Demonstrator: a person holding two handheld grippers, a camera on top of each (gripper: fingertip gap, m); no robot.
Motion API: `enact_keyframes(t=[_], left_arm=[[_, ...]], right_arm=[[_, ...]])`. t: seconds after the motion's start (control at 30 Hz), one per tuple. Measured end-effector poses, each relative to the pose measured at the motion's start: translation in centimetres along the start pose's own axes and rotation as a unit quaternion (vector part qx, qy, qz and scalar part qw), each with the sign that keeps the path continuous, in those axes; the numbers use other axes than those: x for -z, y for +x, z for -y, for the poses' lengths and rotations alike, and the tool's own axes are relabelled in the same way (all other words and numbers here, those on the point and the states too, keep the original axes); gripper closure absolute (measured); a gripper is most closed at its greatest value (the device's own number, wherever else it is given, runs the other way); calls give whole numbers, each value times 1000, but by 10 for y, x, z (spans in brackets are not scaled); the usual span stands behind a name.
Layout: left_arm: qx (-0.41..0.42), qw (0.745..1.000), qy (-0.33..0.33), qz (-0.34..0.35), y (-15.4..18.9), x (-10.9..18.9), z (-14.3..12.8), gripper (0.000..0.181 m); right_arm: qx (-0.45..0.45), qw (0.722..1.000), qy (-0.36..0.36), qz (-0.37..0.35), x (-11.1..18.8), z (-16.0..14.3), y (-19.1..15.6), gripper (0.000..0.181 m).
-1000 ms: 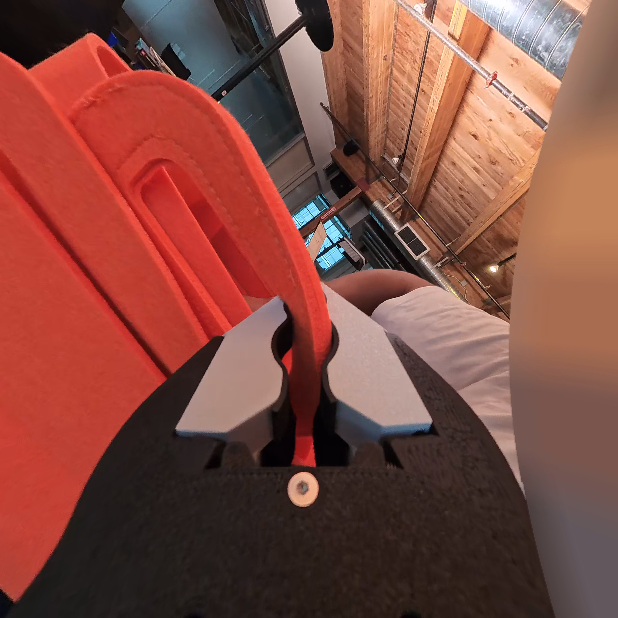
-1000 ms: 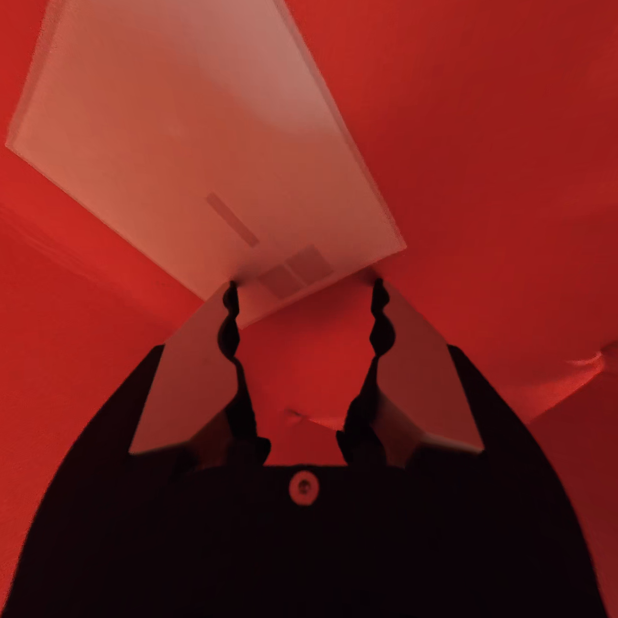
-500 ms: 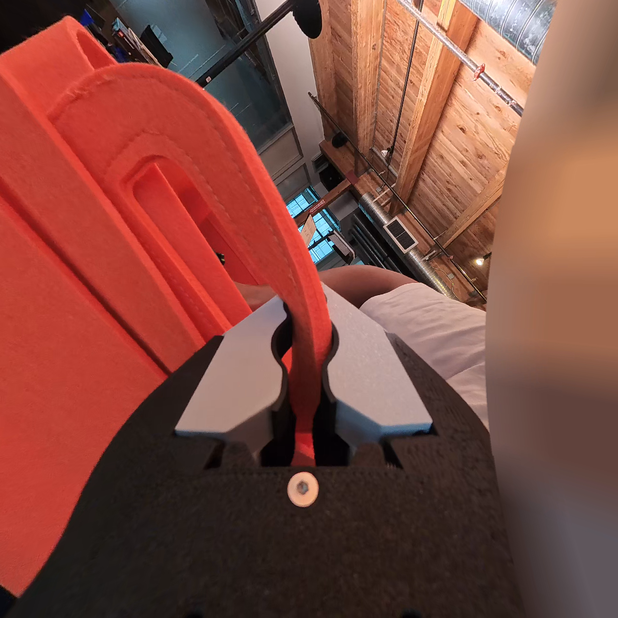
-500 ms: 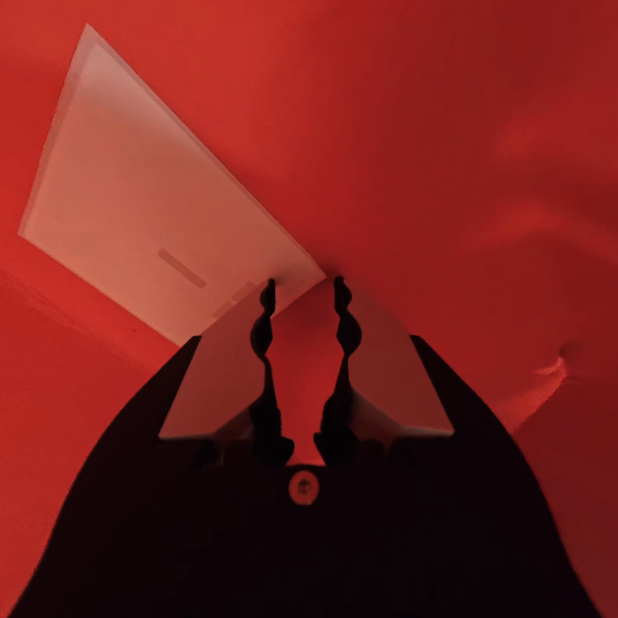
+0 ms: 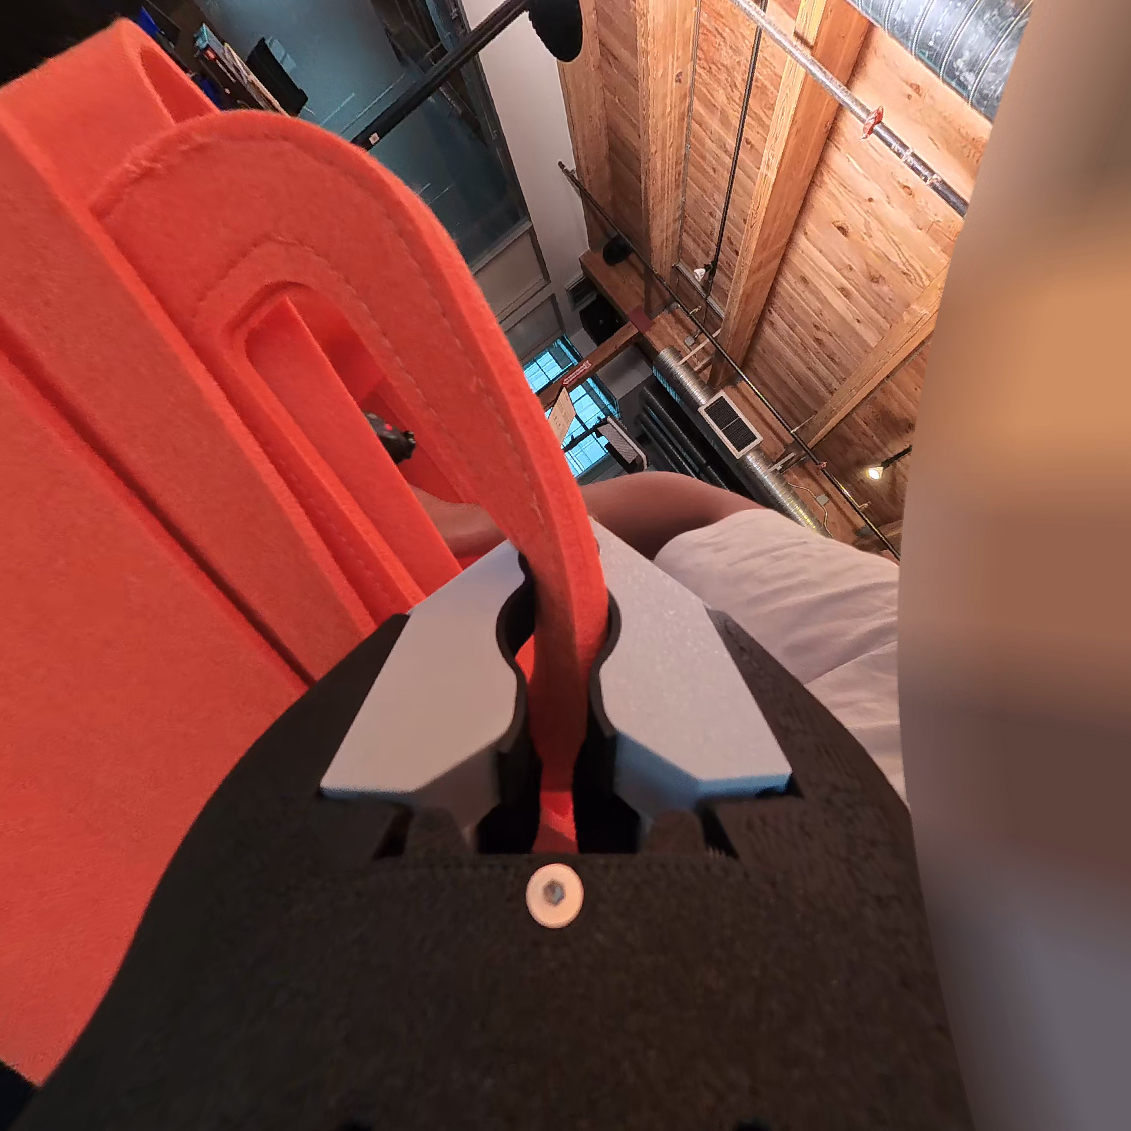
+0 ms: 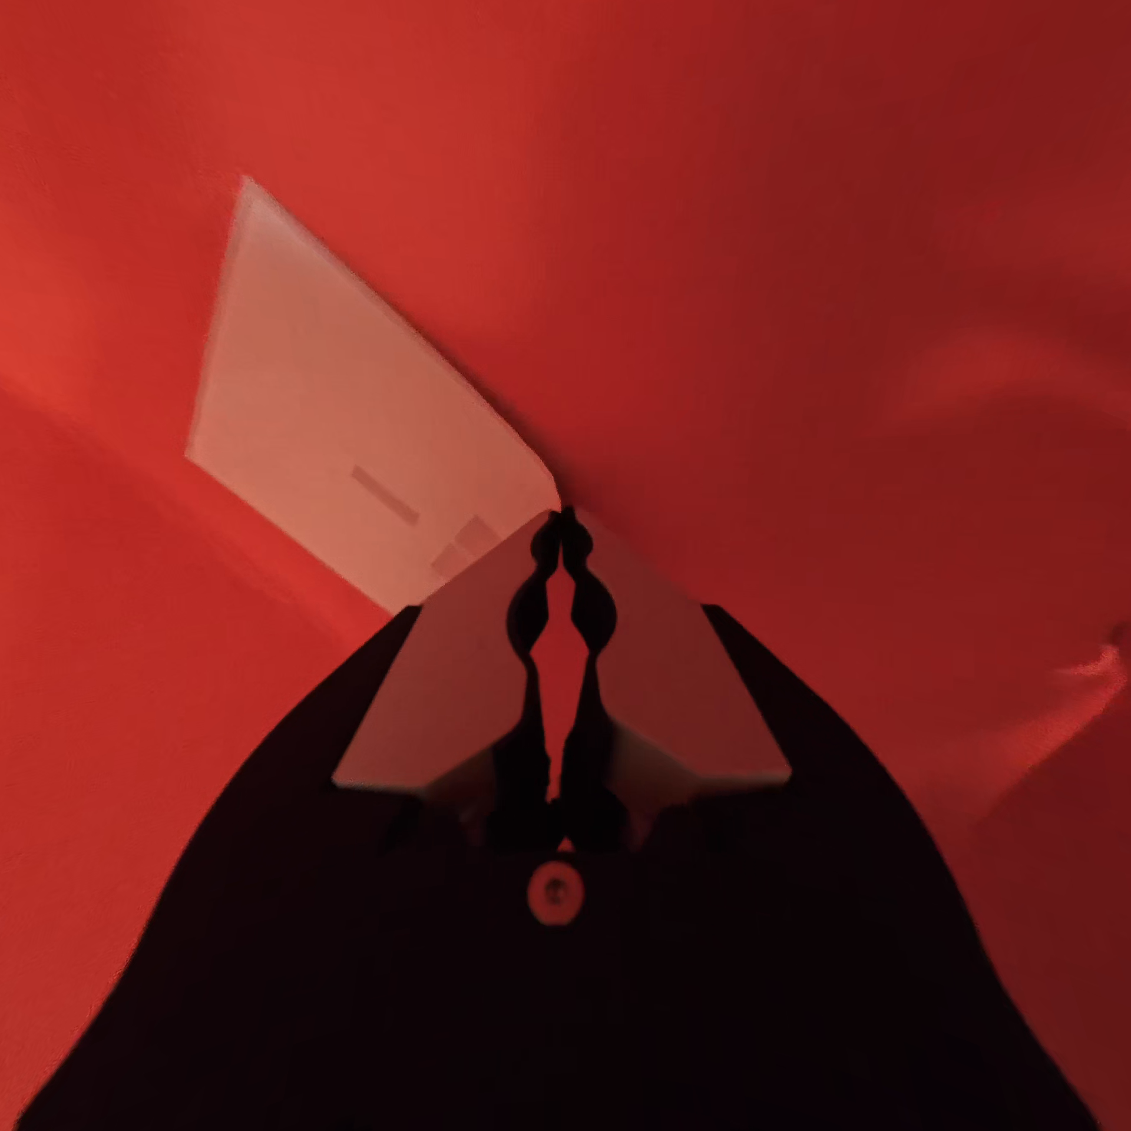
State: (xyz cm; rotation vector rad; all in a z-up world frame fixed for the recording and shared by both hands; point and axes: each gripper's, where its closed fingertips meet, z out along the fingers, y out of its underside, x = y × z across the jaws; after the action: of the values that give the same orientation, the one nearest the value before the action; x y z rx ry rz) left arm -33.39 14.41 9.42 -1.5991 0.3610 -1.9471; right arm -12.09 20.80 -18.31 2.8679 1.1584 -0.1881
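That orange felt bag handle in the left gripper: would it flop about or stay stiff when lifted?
Probably fairly stiff: the orange felt handle holds a smooth arch above the left gripper without sagging. It looks thick, with stitched edges, so it likely bends rather than drapes. The felt's fuzzy surface suggests it will not slip easily from the shut jaws.

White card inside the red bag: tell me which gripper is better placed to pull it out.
Right. The right gripper is inside the bag, tips closed at a corner of the white card, seemingly pinching it. The left gripper is shut on the orange handle outside.
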Motion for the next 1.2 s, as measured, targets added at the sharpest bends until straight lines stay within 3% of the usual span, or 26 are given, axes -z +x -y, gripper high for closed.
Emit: enact_keyframes(t=[0.1, 0.27, 0.43, 0.53, 0.6, 0.67, 0.8, 0.9, 0.97, 1.1, 1.2], left_arm=[[-7, 1000, -21, -2, 0, 2, -5, 169], [-15, 999, -41, -6, 4, 9, -7, 156], [4, 995, -88, -42, 22, 25, -23, 128], [11, 996, -73, -48, 27, 30, -33, 128], [-6, 994, -103, -41, 30, 28, -53, 130], [-28, 991, -133, -8, 25, 32, -73, 148], [-13, 993, -113, 5, 25, 41, -82, 150], [5, 995, -99, 0, 27, 47, -82, 150], [0, 995, -99, 11, 26, 47, -84, 150], [-19, 993, -114, 36, 24, 43, -88, 150], [-16, 992, -117, 43, 22, 41, -86, 150]], right_arm=[[73, 996, 30, -38, 40, 18, -22, 181], [172, 972, 114, -114, 143, 57, -50, 181], [204, 951, 183, -141, 242, 85, -58, 181], [215, 947, 203, -126, 284, 95, -62, 181], [224, 942, 217, -121, 313, 103, -62, 181], [230, 934, 245, -120, 349, 117, -59, 181], [234, 914, 285, -171, 412, 156, -24, 181], [227, 907, 277, -223, 420, 194, 23, 181], [239, 896, 257, -273, 402, 224, 60, 181], [273, 890, 219, -293, 315, 281, 108, 181], [329, 849, 203, -359, 260, 311, 132, 181]])
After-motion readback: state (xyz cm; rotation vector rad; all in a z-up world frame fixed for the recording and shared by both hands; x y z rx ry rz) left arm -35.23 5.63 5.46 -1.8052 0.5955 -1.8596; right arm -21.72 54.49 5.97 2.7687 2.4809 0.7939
